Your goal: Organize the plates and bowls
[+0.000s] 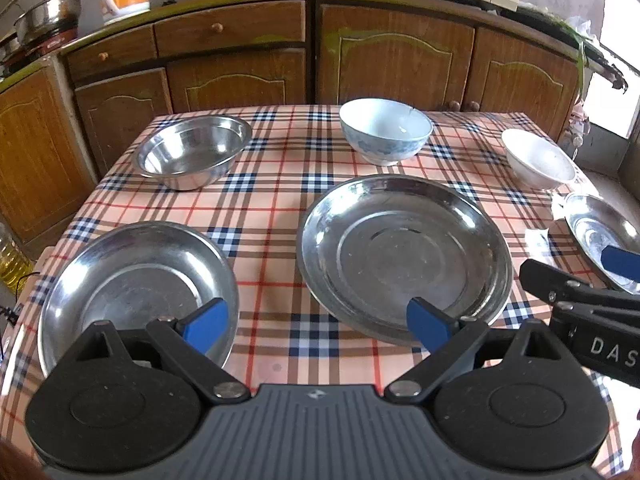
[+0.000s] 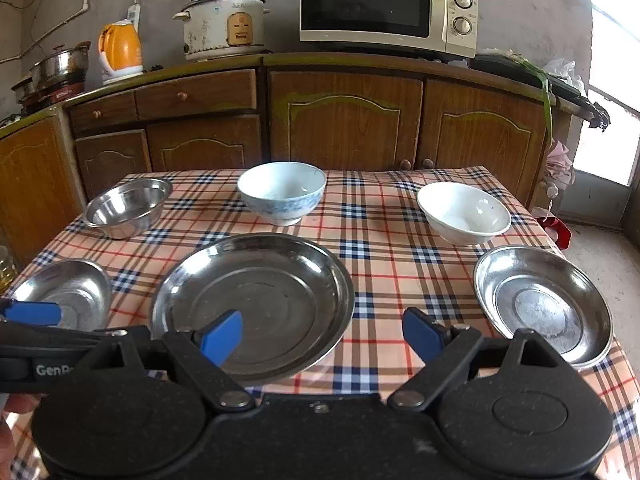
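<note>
On the plaid table, a large steel plate (image 1: 404,248) (image 2: 256,300) lies in the middle. A smaller steel plate (image 1: 132,284) (image 2: 68,292) lies at front left, another (image 2: 540,304) (image 1: 600,232) at front right. Behind stand a steel bowl (image 1: 192,148) (image 2: 128,204), a blue-patterned bowl (image 1: 384,128) (image 2: 280,192) and a white bowl (image 1: 536,160) (image 2: 464,212). My left gripper (image 1: 320,326) is open above the front edge, between the left and large plates. My right gripper (image 2: 322,336) is open over the large plate's right rim. Neither holds anything.
The plaid tablecloth (image 2: 384,248) covers a table set against wooden cabinets (image 2: 344,120). On the counter behind are a microwave (image 2: 384,8), a rice cooker (image 2: 224,24), an orange kettle (image 2: 120,48) and a steel pot (image 2: 60,64). An oil bottle (image 1: 12,260) stands at the left.
</note>
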